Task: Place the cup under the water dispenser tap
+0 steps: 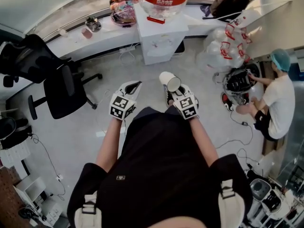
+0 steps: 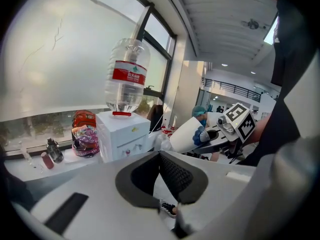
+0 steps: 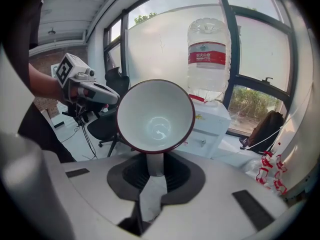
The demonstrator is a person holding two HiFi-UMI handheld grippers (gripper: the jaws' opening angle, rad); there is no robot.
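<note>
As it lies tilted, the cup (image 3: 156, 115) is white; red-rimmed.

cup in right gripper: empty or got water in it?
Empty. The right gripper view looks straight into the cup: its bare white bottom and dry walls show, with no liquid.

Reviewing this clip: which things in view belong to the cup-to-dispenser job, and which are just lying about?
Job:
- white cup, held in the right gripper
- water dispenser with its bottle

Lying about:
- office chair
- colourful packets
- backpack
- plastic bags
</note>
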